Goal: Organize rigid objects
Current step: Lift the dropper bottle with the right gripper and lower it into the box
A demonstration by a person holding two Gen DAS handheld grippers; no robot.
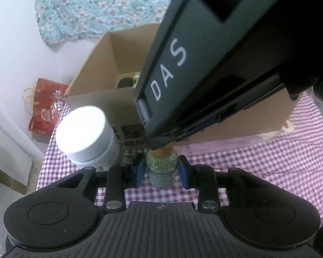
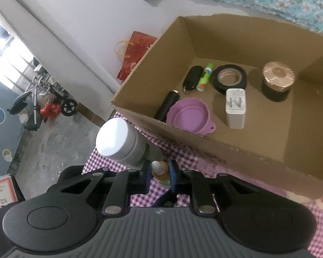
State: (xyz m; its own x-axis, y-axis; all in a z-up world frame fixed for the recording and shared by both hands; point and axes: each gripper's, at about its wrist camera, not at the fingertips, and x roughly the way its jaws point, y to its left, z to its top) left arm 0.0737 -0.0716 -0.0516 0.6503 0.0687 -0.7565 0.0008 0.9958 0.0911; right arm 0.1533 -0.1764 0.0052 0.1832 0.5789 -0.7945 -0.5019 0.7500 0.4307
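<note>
- So we're at the grab step: both grippers are on the little corked glass bottle (image 1: 161,169) standing on the checked tablecloth (image 1: 269,161).
- Left gripper (image 1: 161,172) has its blue pads clamped on the bottle's body.
- Right gripper (image 2: 160,173) is pinched on the cork up top, reaching down over the other one.
- Next, we reckon, lift it straight and carry it over the cardboard box (image 2: 204,144) wall, just behind.
- White-lidded jar (image 1: 86,135) stands right beside, so mind it.
</note>
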